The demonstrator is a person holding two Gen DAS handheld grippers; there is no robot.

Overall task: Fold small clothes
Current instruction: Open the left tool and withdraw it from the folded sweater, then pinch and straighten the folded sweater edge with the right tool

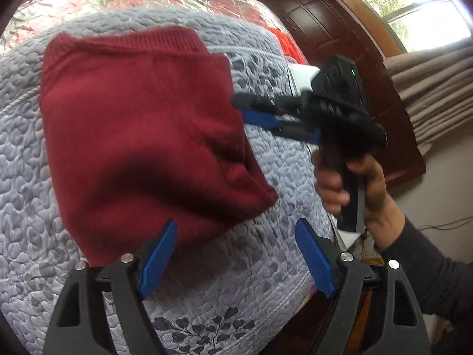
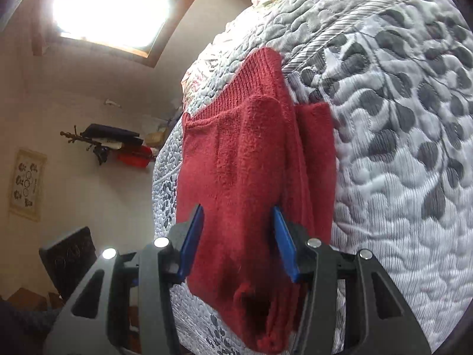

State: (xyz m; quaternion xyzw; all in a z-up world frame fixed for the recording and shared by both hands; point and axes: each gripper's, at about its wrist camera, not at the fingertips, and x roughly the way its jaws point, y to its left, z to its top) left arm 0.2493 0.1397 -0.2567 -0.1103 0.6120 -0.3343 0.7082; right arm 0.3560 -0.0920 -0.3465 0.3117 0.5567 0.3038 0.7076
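While the red knit garment [image 1: 142,136] lies already doubled on the grey quilted bedspread [image 1: 26,177], filling the centre-left of the left wrist view, the step in hand looks like finishing or tidying a fold. The left gripper [image 1: 236,254] hangs at the bottom of that frame with its blue pads spread wide and nothing between them, just at the garment's near edge. The right gripper [image 1: 254,112], held in a hand [image 1: 348,183] at the right of the frame, reaches in toward the garment's right edge. In its own view the right gripper [image 2: 238,239] has jaws parted, with the garment [image 2: 251,162] running between the blue pads; whether they press the cloth I cannot tell. To do this well, I would take hold at the thick layered edge rather than a single ply, so the layers travel together. Lifting only slightly should keep the ribbed hem at the upper part of the frame from sliding, and the soft knit will sag if carried high. A loose bulge shows at the lower right corner; smoothing it flat would square the bundle.
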